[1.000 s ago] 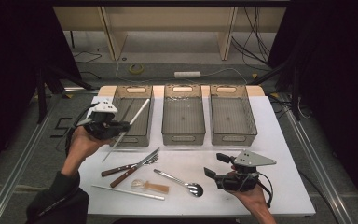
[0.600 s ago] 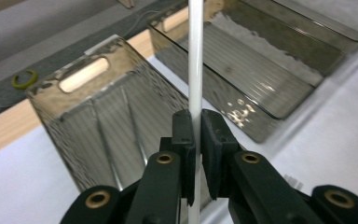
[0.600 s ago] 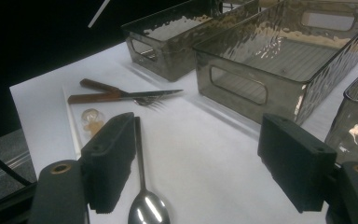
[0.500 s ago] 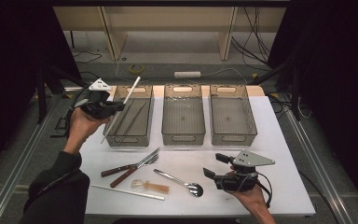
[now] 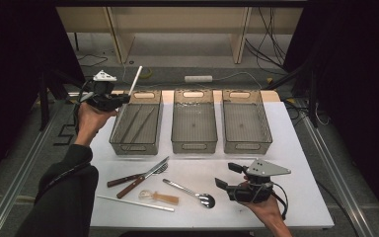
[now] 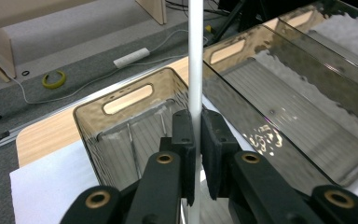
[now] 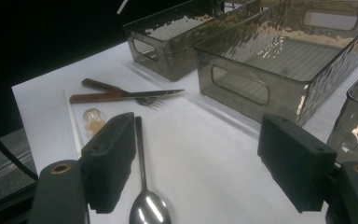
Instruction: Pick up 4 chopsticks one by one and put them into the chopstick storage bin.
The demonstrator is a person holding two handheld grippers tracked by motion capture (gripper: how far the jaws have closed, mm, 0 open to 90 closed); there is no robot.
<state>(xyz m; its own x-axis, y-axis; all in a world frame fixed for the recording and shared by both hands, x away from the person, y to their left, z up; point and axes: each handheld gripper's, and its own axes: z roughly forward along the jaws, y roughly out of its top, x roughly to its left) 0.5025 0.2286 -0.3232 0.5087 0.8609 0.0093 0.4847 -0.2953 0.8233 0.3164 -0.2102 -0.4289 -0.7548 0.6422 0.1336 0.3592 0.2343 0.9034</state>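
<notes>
My left gripper [image 5: 120,100] is shut on a thin white stick [image 5: 135,80], held near the far left corner of the left bin [image 5: 135,147]; the stick [image 6: 196,56] rises upright between the pads [image 6: 182,140] in the left gripper view [image 6: 196,158]. That left bin [image 6: 93,126] holds thin rods lying lengthwise. My right gripper [image 5: 228,175] rests near the table's front edge, jaws open with nothing between them [image 7: 200,172]. Just left of it lies a metal spoon [image 5: 190,191], whose bowl [image 7: 149,207] is close to the left jaw.
Three smoky plastic bins stand in a row: left, middle [image 5: 193,146] and right [image 5: 246,146]. On the white tabletop lie a wooden-handled knife [image 5: 140,177], a fork [image 5: 128,178], a small clear-and-amber utensil [image 5: 159,197] and another white stick [image 5: 134,203].
My left hand carried the white stick away from the table front, up toward the far left corner of the left bin, and the stick now stands more upright. The right gripper stayed still.
</notes>
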